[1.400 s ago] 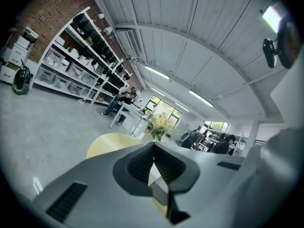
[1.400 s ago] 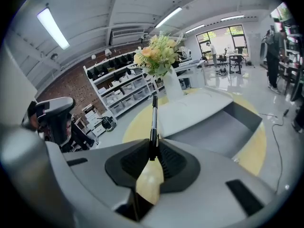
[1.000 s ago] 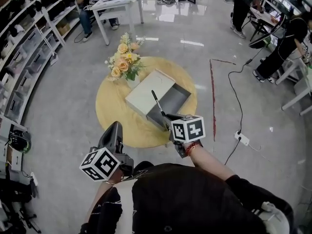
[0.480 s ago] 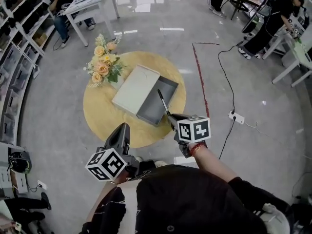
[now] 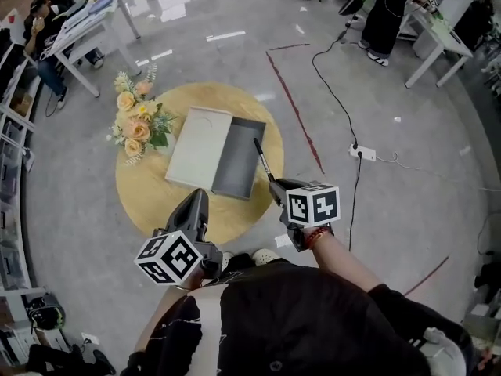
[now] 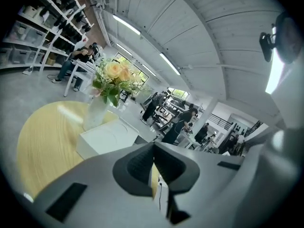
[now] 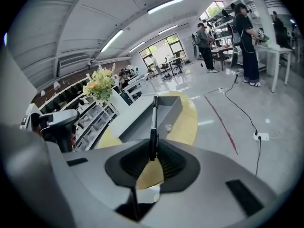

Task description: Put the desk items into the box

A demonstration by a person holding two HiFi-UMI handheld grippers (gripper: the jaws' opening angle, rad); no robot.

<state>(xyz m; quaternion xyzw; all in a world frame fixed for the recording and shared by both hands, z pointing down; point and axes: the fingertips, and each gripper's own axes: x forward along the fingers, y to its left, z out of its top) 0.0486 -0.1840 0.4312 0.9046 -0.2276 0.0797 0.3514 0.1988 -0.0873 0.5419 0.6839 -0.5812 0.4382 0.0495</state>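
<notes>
One round table [image 5: 145,200], grey box [image 5: 235,161], glossy floor [image 5: 383,84].

Black pen held aloft, grey box open on the table

The slim black pen [image 5: 263,160] is clamped by its lower end in the right gripper [image 5: 275,186], its tip pointing toward 11 o'clock over the box's 3 o'clock rim. The box [image 5: 239,159] – a shallow grey rectangular tray – sits open near the centre of the round yellow table [image 5: 156,202], with its pale lid [image 5: 197,147] lying flat against its 9 o'clock side.
</notes>
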